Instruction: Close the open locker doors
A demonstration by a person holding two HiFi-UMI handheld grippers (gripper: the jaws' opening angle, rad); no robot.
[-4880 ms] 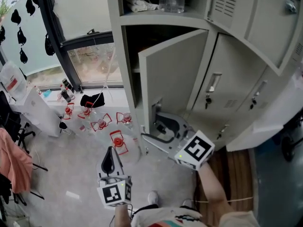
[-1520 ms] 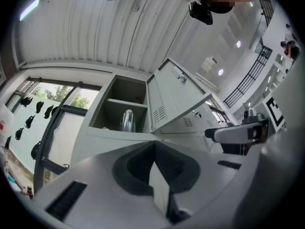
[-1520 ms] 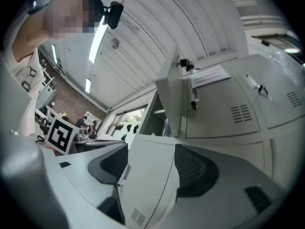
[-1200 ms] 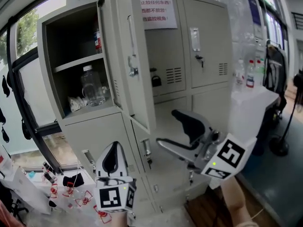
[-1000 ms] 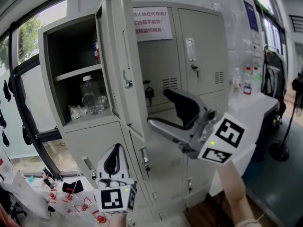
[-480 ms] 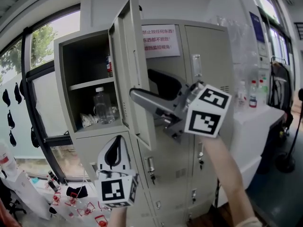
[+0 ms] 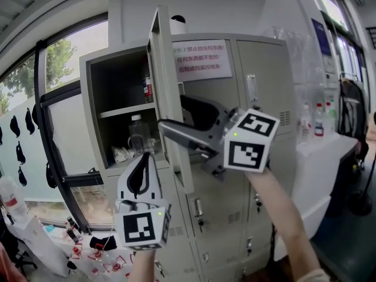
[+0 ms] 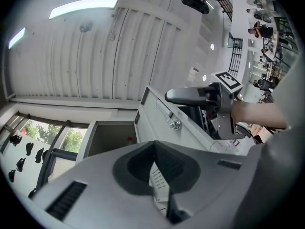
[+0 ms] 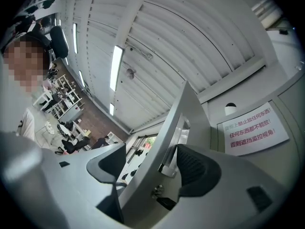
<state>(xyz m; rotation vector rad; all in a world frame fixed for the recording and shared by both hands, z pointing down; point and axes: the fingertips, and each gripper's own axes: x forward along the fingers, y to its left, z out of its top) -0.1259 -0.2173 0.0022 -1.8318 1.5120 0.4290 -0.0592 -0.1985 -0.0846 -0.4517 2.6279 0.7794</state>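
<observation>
At seven o'clock in the head view, my left tongs (image 7: 143,161) sit closed together, empty. At twelve, my right tongs (image 7: 171,114) gape wide astride the open grey metal locker door (image 7: 164,63), unclamped. Both have risen since a second ago.

A tall window (image 7: 64,116) with a dark frame (image 7: 50,151) takes the left side of the room, and green trees (image 7: 56,54) show behind the glass. Small black shapes (image 7: 17,151) hang on the pane. The ceiling (image 8: 95,46) is of white ribbed panels with long strip lights (image 8: 83,6) that are on. At the right stands a white tabletop (image 7: 329,151) with some bottles (image 7: 320,125). The floor (image 7: 97,257) is pale grey.
</observation>
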